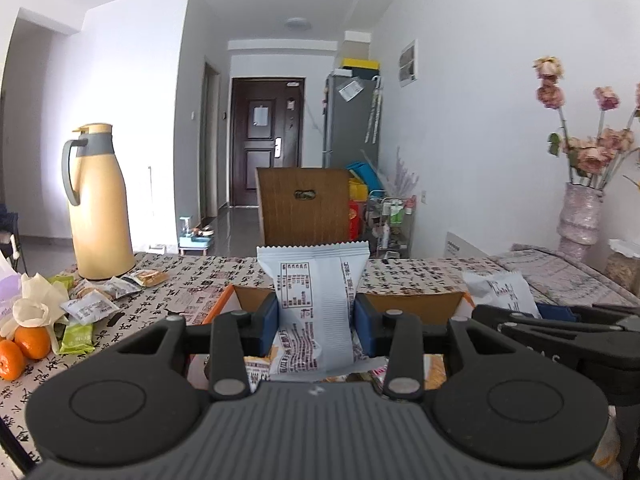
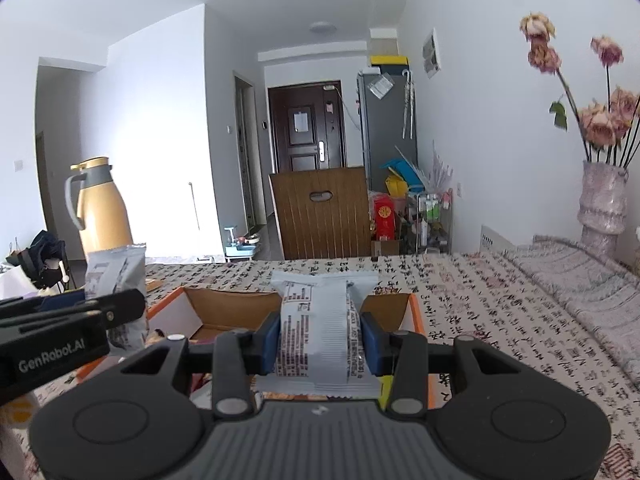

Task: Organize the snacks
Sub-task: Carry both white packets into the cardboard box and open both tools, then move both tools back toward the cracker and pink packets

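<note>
A: What is the left gripper (image 1: 316, 322) doing?
B: Its 2 blue pads are pinching a pale blue snack packet (image 1: 316, 300), standing upright above the orange-edged cardboard box (image 1: 416, 304).
A: And the right gripper (image 2: 322, 338)?
B: It is squeezing 1 matching wrapped snack (image 2: 320, 320) over the same box, just right of the left gripper.
A: Anything else nearby?
B: Loose snack packs (image 1: 86, 308) and 2 tangerines (image 1: 24, 350) are lying left of the left gripper, a yellow thermos jug (image 1: 100, 204) standing beyond them.

Right gripper (image 2: 320, 344) clamps grey snack packet (image 2: 320, 328) upright above open orange box (image 2: 416, 312) on bench (image 2: 500, 320); left gripper (image 2: 100, 312) alongside, holding another packet (image 2: 120, 272).
</note>
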`<state>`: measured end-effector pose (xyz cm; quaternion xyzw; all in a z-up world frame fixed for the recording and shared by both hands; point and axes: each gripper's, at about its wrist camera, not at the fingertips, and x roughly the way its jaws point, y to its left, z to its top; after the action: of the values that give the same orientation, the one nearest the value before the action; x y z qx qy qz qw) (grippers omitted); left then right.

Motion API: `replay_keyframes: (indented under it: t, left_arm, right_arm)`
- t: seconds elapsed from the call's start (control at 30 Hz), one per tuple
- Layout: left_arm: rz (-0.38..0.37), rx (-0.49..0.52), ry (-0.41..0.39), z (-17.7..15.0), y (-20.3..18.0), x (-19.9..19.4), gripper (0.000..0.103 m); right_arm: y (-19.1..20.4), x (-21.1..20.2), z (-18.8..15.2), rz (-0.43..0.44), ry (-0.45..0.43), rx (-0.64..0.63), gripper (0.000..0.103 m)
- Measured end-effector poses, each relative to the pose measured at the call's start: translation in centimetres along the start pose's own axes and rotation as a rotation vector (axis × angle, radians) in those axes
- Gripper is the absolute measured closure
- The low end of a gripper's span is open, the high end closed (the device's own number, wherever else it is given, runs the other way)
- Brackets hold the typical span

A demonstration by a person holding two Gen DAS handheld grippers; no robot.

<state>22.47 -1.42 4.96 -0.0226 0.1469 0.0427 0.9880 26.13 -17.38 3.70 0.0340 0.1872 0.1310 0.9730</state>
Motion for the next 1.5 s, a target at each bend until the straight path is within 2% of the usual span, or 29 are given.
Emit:
replay_keyframes:
  t: [0.27,0.5,0.57,0.63,0.73,0.8,1.17,1.27,1.5]
  left_arm:
    - [0.04,-0.054,0.033,-0.7,1.2,4.2,0.063]
    - [0.05,-0.056,0.064,-2.1,2.1,5.5,0.061]
    - [0.053,-0.072,0.05,-1.9,2.5,5.2,0.048]
    - [0.071,-0.081,0.017,-1.8,2.7,4.4,0.016]
    - [0.091,-0.094,-0.023,-1.5,2.9,3.7,0.0]
    - [0.105,-0.106,-0.04,-1.4,2.9,3.4,0.0]
    - [0.129,-0.137,0.017,-0.7,3.5,3.1,0.0]
    - [0.11,-0.147,0.03,0.0,3.6,1.5,0.0]
    - [0.067,-0.123,0.004,0.4,4.2,-2.3,0.0]
  right_arm:
    - [-1.1,4.4,-0.6,-0.014,0.028,0.068,0.062]
    - [-1.2,6.5,-2.6,-0.009,0.085,0.042,0.06]
    - [-1.4,6.2,-2.6,-0.007,0.078,0.047,0.051]
    - [-1.6,6.0,-2.6,-0.015,0.075,0.054,0.019]
    - [-1.8,5.6,-2.6,-0.035,0.062,0.065,0.005]
    - [-2.1,5.5,-2.5,-0.03,0.056,0.083,0.0]
    - [-2.4,4.8,-2.1,-0.036,0.041,0.102,0.0]
    - [-2.3,3.9,-1.6,-0.028,0.045,0.105,0.0]
    - [-1.3,0.6,-1.6,0.001,0.037,0.056,0.0]
